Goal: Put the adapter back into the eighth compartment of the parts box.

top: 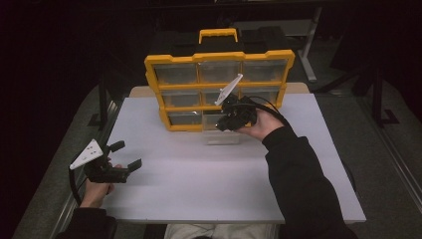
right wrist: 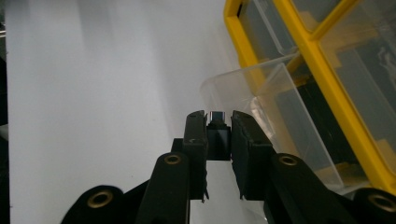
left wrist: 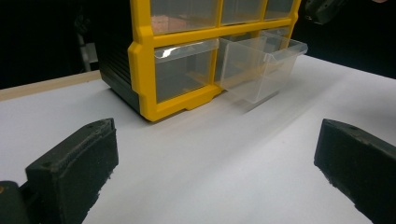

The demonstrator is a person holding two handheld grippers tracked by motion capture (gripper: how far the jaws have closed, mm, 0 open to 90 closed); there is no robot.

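Right gripper view: adapter (right wrist: 217, 133) between fingers (right wrist: 196, 140) (pinched).

High view overhead; gripper views near organizer (top: 219, 89).

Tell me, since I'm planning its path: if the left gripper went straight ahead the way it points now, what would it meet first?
Probably the pulled-out clear drawer at the bottom of the yellow organizer, past bare white table. The left gripper is open, and depth is hard to judge, so the yellow frame could come first.

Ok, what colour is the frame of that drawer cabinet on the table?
Yellow: the cabinet frame is yellow around clear plastic drawers. It shows best in the high view.
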